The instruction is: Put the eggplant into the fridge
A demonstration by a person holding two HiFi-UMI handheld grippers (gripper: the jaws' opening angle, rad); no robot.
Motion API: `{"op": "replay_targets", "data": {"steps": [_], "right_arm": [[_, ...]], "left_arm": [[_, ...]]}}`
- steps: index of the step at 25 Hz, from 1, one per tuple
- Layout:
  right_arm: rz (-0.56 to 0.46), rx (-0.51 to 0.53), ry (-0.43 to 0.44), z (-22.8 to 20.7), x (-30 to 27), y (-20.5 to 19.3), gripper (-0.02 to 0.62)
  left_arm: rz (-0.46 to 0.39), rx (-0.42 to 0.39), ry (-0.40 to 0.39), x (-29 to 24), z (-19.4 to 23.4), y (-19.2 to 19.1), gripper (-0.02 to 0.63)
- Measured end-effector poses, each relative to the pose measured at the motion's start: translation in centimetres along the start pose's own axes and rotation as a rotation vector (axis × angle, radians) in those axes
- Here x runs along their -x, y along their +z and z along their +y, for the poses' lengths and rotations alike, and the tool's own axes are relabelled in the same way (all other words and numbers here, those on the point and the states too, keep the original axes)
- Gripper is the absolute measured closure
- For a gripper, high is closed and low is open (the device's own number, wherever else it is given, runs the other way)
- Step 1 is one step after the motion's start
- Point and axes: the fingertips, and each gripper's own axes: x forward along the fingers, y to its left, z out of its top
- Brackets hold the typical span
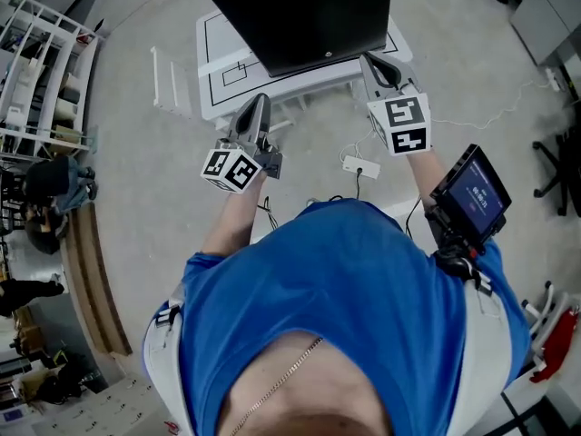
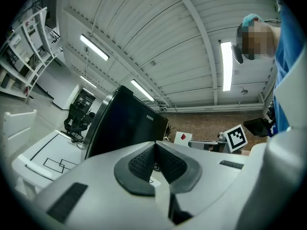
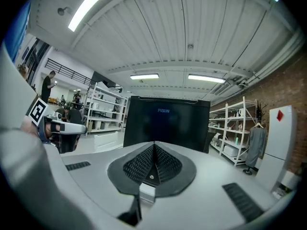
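The fridge (image 1: 300,12) is a small black box with its door closed, standing on a low white table (image 1: 227,89). No eggplant shows in any view. My left gripper (image 1: 259,98) hangs shut and empty in front of the table's near edge, left of the fridge. My right gripper (image 1: 372,59) is shut and empty too, at the fridge's near right corner. In the left gripper view the closed pads (image 2: 155,145) point toward the fridge (image 2: 124,126). The right gripper view has its shut jaws (image 3: 154,145) facing the dark fridge front (image 3: 165,123).
A white rack (image 1: 171,82) stands against the table's left side. A shelf unit (image 1: 41,71) lines the far left. A power strip (image 1: 360,166) with cables lies on the floor near my feet. A black office chair (image 1: 558,166) is at the right.
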Motion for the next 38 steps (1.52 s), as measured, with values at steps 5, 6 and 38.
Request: {"op": "replay_targets", "data": {"steps": [5, 6, 38], "right_arm": [[-0.002, -0.013, -0.029, -3.1, 6.9, -1.2, 0.594], [-0.003, -0.014, -0.033, -3.6, 8.1, -1.4, 0.594], [-0.014, 0.002, 0.006, -1.9, 10.3, -0.6, 0.594]], "left_arm": [[0.009, 0.000, -0.028, -0.6, -6.5, -2.0, 0.598], [0.008, 0.001, -0.032, -0.6, -7.7, -2.4, 0.598], [0.037, 0.021, -0.038, -0.6, -10.0, -3.6, 0.598]]}}
